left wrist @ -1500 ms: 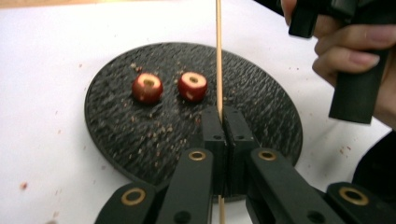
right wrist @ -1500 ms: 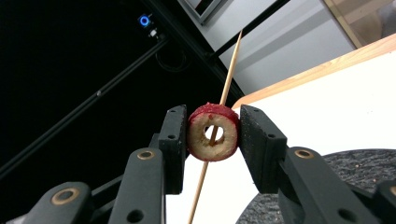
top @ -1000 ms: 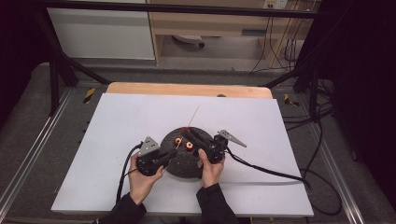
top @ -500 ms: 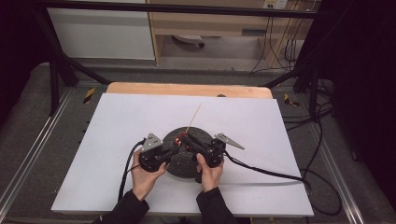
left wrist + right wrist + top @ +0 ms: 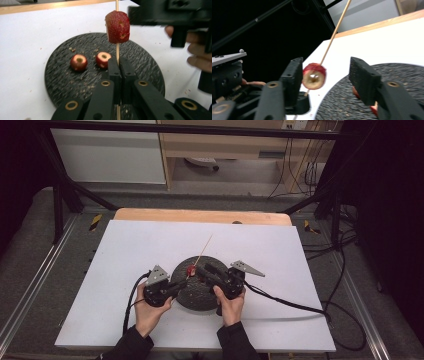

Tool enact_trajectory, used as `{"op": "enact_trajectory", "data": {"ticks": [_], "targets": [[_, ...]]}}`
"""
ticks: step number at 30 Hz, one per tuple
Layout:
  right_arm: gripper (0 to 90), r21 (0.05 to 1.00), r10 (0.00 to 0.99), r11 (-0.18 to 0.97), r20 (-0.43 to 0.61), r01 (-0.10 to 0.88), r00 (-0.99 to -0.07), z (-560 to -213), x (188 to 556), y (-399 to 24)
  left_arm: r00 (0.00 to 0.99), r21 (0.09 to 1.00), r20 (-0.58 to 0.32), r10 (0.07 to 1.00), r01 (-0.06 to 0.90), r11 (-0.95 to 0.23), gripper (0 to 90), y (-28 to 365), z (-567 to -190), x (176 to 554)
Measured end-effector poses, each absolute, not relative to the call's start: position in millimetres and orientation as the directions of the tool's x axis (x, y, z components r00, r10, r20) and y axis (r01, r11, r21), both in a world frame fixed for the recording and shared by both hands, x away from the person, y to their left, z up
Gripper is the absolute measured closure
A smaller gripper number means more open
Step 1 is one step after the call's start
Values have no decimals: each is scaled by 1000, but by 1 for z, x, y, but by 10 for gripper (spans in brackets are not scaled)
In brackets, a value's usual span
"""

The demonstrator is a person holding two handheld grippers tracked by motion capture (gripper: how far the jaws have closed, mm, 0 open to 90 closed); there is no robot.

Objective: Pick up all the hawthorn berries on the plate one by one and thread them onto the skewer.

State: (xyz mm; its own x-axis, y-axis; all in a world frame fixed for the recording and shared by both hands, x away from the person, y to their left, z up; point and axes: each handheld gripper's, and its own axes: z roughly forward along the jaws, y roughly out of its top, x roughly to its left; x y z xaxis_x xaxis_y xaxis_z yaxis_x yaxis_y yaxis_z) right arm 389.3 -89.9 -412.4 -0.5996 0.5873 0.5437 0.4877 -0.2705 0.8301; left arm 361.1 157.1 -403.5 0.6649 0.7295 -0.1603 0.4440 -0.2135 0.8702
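Fruit piece (red, looks like a cored hawthorn or small strawberry, can't tell which at this blur) sits threaded on the skewer, held in the air over the near-left part of the plate. L gripper is clamped tight on the skewer low down, stick running up between its jaws. R gripper has jaws that have just been opening: they stand apart w/ the fruit between them, left pad close to it, right pad clear, so no squeeze now. Two more pieces lie on the plate, just beside each other, cored ends up.

Handling, as I judge it: fruit is light, soft, wet inside, skin a bit slippery, so it'll bruise or split if pinched hard. Take it across its round sides, gentle, core hole lined up w/ the stick. Skewer is thin, stiff-ish but will flex & could snap; grip near the fruit to cut wobble. Plate is heavy enough to stay put on the tabletop.
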Motion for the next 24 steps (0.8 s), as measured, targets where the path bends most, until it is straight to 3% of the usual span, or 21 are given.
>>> {"op": "enact_trajectory", "data": {"ticks": [11, 24], "targets": [[86, 850, 661, -64, 429, 524, -616, -414, 392, -113, 653, 854, -166, 739, 469, -224, 886, 187, -409, 355], [28, 820, 691, 160, 304, 549, -655, -421, 393, -120, 661, 834, -143, 737, 481, -270, 886, 223, -423, 340]]}}
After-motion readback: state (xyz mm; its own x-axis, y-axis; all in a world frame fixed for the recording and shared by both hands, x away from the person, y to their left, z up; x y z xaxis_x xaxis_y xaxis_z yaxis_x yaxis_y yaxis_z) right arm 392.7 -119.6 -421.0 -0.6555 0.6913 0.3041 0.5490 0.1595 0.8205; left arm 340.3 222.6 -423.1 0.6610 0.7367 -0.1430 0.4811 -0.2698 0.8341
